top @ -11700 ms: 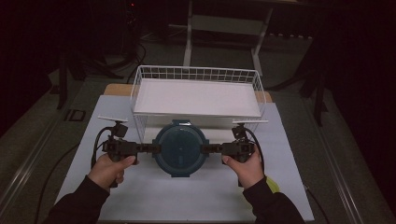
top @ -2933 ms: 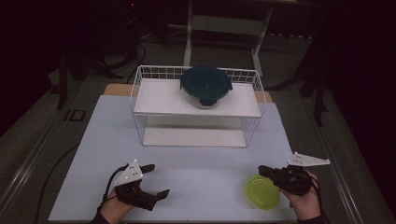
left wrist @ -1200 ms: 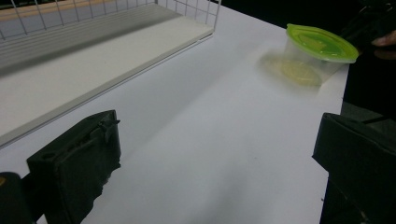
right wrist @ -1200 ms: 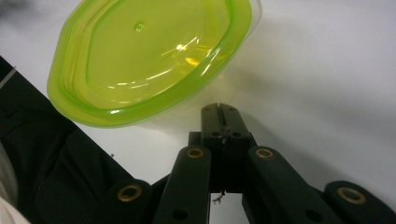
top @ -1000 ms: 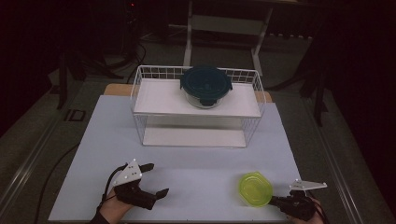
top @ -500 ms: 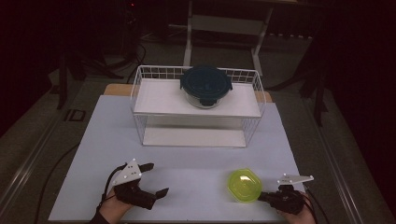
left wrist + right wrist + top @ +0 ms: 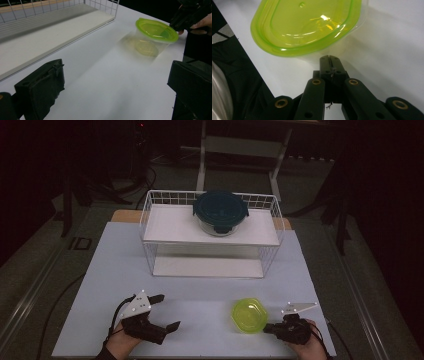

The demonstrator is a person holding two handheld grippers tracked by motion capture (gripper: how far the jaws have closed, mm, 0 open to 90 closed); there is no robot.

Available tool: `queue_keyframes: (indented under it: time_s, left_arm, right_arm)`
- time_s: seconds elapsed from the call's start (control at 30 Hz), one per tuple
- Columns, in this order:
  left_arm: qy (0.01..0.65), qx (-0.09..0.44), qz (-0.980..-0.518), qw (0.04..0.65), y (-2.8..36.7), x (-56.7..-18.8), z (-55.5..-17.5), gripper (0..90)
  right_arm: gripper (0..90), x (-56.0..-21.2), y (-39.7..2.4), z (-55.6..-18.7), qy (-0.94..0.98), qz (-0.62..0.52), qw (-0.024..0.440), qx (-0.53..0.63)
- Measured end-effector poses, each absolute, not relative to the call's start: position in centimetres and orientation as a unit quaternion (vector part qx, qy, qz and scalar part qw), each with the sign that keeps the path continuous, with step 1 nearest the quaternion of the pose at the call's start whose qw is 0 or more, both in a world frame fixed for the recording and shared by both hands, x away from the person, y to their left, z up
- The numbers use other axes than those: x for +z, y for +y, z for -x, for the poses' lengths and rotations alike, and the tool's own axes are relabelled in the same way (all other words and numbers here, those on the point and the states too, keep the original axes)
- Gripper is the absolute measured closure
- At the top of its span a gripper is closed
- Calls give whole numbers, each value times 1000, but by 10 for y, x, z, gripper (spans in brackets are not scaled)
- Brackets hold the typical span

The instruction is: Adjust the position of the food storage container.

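**Right claw clamped shut against the lime-lid tub, left one wide open**

Right gripper [image 7: 267, 328] has its jaws pressed fully together, tips right up against the near side of the tub just under the rim; nothing is pinched between them as far as I can tell from its own view. Left gripper [image 7: 160, 312] sits with jaws spread wide and nothing in them, resting on the near left of the table.

Room around it is dark, with a greyish floor and some metal stand legs at the back. Big white tabletop [image 7: 210, 290], matte and flat, with a wooden edge peeking out at the far side. On it stands a white wire rack [image 7: 150, 225] with two smooth white shelves. Up on the top shelf is a round clear container with a dark teal clip-on lid [image 7: 220, 210].

Green-lidded tub [image 7: 249, 315] is on the table near the front, right of centre, well apart from the rack. Lid is glossy translucent lime plastic, kind of rounded-hexagon shaped, on a clear cloudy body.
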State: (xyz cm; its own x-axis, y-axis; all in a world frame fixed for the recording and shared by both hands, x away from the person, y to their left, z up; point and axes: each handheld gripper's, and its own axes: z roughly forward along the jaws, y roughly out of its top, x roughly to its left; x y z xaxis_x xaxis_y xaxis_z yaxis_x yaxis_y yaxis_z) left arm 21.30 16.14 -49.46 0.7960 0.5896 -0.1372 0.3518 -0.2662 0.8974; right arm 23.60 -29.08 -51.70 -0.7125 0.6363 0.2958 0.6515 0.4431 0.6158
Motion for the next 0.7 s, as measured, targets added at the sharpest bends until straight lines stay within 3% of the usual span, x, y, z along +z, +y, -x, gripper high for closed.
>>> queue_keyframes:
  time_s: [0.7]
  left_arm:
    - [297,117,-786,530,163,-493,-212,2]
  right_arm:
    - [900,-516,-243,-245,-870,332,26,-363]
